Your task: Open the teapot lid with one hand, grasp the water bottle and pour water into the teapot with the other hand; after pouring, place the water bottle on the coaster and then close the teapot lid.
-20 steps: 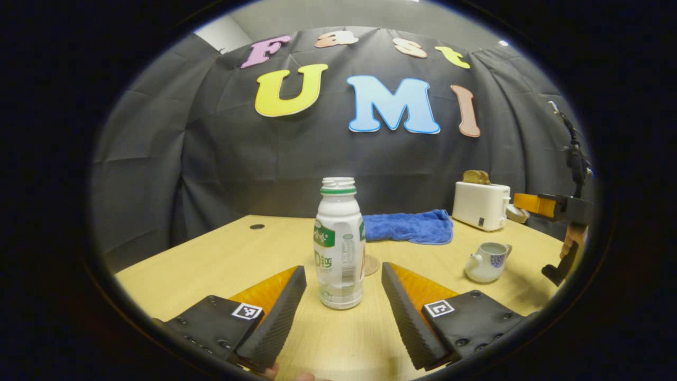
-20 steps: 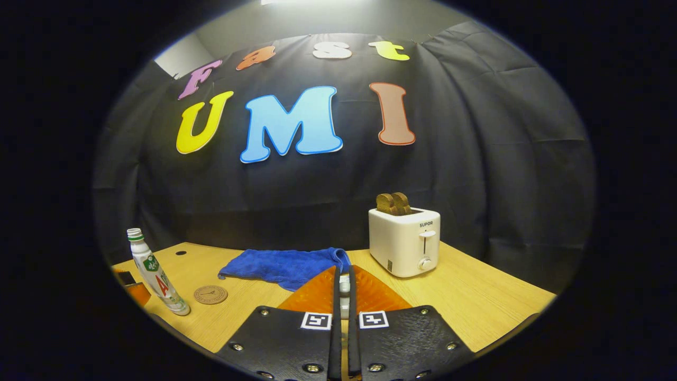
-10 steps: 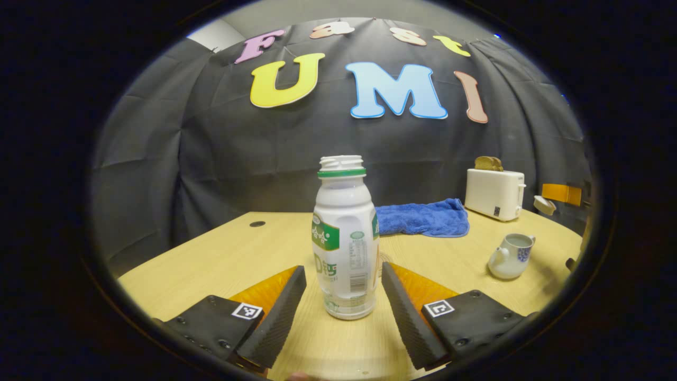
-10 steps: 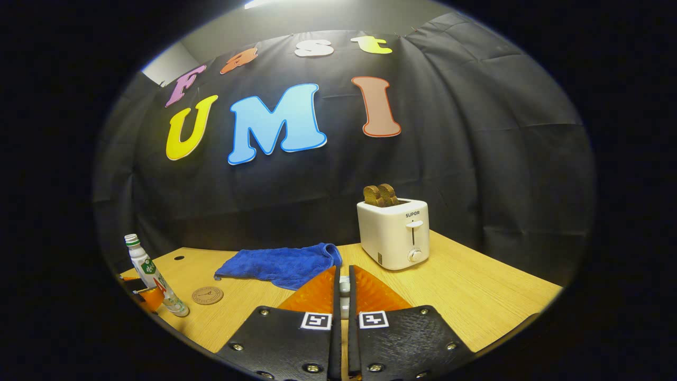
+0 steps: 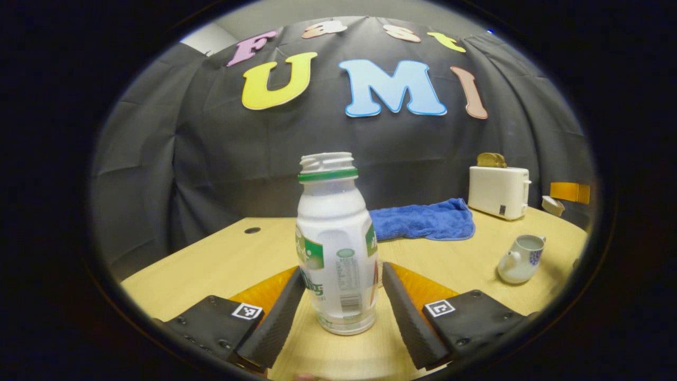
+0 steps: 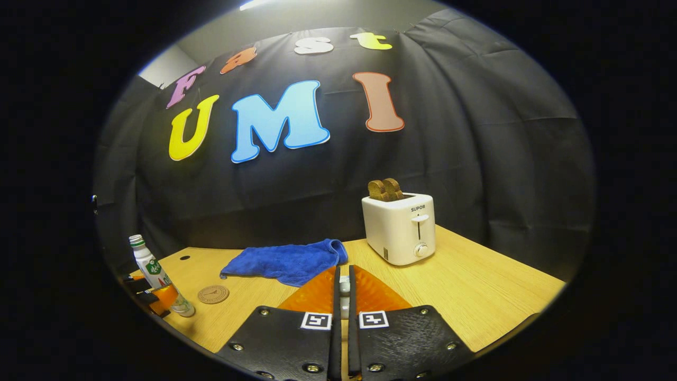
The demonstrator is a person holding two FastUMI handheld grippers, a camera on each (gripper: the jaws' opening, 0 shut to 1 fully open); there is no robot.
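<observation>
In the left gripper view my left gripper (image 5: 338, 312) has slid forward since a second ago — the water bottle (image 5: 336, 254), uncapped and upright on the table (image 5: 222, 264), now stands between the spread fingers, one finger touching or nearly touching its label, the other just beside, so no squeeze yet. The teapot (image 5: 521, 259) sits lidless off to the right, its lid (image 5: 552, 205) held aloft. In the right gripper view my right gripper (image 6: 344, 288) is clamped on that lid's knob, steady as before; the coaster (image 6: 213, 294) lies bare just beside the bottle. I judge the grasp for pouring is next.
</observation>
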